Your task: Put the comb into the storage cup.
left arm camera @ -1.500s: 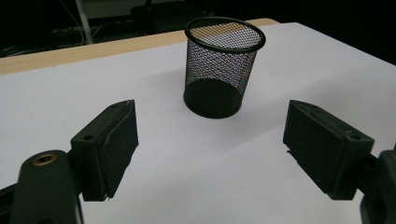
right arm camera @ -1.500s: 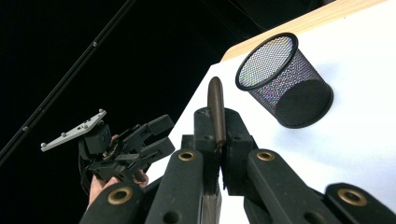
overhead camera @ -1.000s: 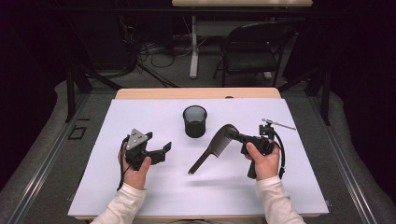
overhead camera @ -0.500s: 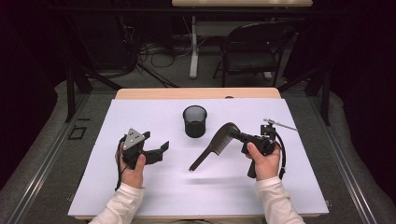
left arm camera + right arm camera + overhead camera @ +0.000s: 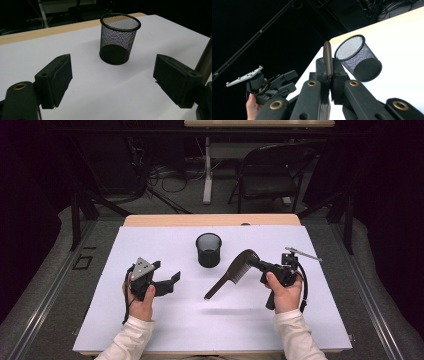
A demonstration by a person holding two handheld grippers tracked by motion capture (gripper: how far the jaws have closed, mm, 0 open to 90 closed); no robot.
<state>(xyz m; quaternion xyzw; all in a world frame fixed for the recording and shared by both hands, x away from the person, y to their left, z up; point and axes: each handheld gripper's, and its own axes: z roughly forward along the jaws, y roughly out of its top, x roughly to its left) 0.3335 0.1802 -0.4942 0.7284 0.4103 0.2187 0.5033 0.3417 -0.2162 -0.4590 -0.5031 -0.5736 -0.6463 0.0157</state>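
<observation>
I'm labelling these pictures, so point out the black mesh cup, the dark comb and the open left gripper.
black mesh cup (image 5: 208, 251), high view, side wall
dark brown plastic comb (image 5: 231, 277), high view, toothed middle
left gripper (image 5: 166, 272), high view, between its fingers

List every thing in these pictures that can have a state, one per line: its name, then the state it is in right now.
Left gripper: open, jaws wide apart, holding nothing.
Right gripper: shut on the comb, held above the table.
Comb: clamped at one end, in the air, tilted, free end pointing down toward the table.
Mesh cup: upright, empty, standing on the white table cover, untouched.
Chair: upright, unoccupied, beyond the table.
</observation>
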